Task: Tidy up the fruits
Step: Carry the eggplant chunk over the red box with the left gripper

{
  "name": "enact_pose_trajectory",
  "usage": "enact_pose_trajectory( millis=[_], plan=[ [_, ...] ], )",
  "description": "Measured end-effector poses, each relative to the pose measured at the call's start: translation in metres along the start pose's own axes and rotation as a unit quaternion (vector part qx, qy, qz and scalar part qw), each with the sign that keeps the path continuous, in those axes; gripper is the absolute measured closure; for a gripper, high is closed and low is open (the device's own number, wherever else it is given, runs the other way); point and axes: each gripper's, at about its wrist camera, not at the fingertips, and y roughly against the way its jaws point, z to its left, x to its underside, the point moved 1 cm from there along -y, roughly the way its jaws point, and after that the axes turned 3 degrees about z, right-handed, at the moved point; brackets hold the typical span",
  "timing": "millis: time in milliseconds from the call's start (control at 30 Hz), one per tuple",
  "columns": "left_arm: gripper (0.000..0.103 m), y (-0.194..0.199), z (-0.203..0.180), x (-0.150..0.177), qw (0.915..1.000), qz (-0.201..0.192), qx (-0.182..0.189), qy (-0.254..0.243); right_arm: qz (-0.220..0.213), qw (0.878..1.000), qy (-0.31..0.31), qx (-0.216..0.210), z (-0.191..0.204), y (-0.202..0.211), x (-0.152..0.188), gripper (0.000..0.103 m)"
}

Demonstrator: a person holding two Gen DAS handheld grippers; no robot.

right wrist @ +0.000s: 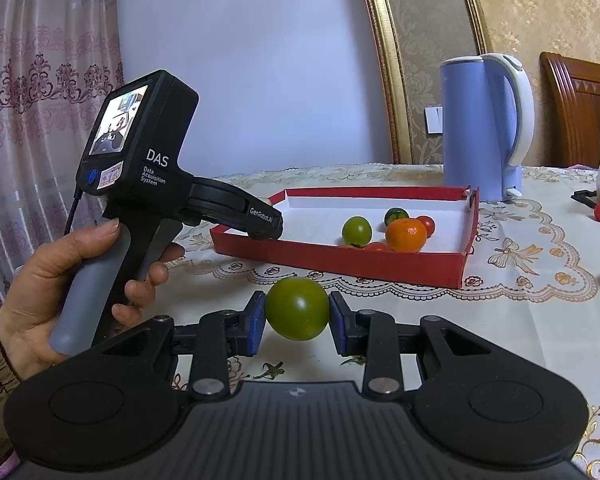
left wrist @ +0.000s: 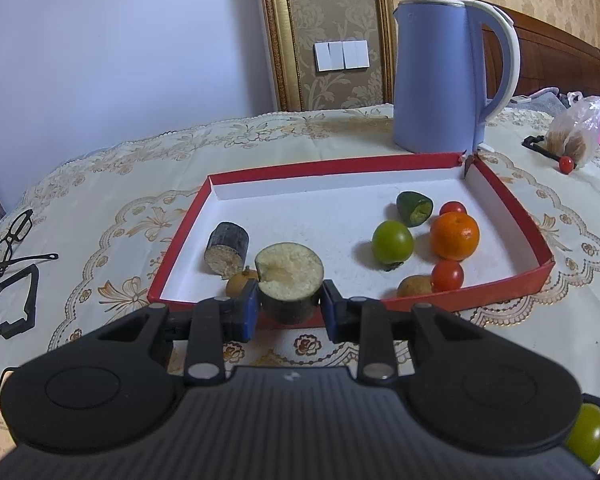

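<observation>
While clamped between blue pads, left hand-held gripper (left wrist: 290,306) closed on a dark cut chunk (left wrist: 289,286), pale cut face up, at the near rim of a red tray (left wrist: 512,208) on the desk (left wrist: 100,184). Right hand-held gripper (right wrist: 297,316) closed on a green tomato (right wrist: 297,314), just short of the tray. Inside the tray: another dark chunk (left wrist: 228,246), green tomato (left wrist: 392,243), orange (left wrist: 455,236), red tomatoes (left wrist: 447,275). Beyond the tray, a blue kettle (left wrist: 436,76). Far left, glasses (left wrist: 14,240).
</observation>
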Motion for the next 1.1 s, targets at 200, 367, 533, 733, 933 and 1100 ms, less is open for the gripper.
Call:
enact_pose_trajectory(
  millis=[200, 367, 533, 733, 933, 1100],
  plan=[
    [0.074, 0.000, 0.000, 0.001, 1.0000, 0.001, 0.003, -0.001, 0.001, 1.000, -0.002, 0.000, 0.000, 0.000, 0.001, 0.070],
    [0.074, 0.000, 0.000, 0.000, 1.0000, 0.001, 0.004, -0.002, 0.001, 1.000, -0.003, 0.000, 0.000, -0.001, 0.002, 0.070],
    [0.074, 0.000, 0.000, -0.001, 1.0000, 0.000, 0.004, -0.003, 0.002, 1.000, -0.004, 0.000, 0.001, -0.001, 0.003, 0.070],
    [0.074, -0.001, -0.003, -0.005, 0.9999, -0.003, 0.002, -0.009, 0.002, 1.000, -0.005, -0.001, 0.001, -0.001, 0.004, 0.070],
    [0.074, -0.005, -0.005, -0.008, 0.9999, -0.002, 0.000, -0.015, 0.002, 1.000, -0.006, -0.001, 0.001, -0.002, 0.006, 0.070],
    [0.074, -0.012, -0.004, -0.011, 0.9999, 0.006, 0.006, -0.012, 0.001, 1.000, -0.009, -0.001, 0.000, -0.001, 0.007, 0.070]
  ],
)
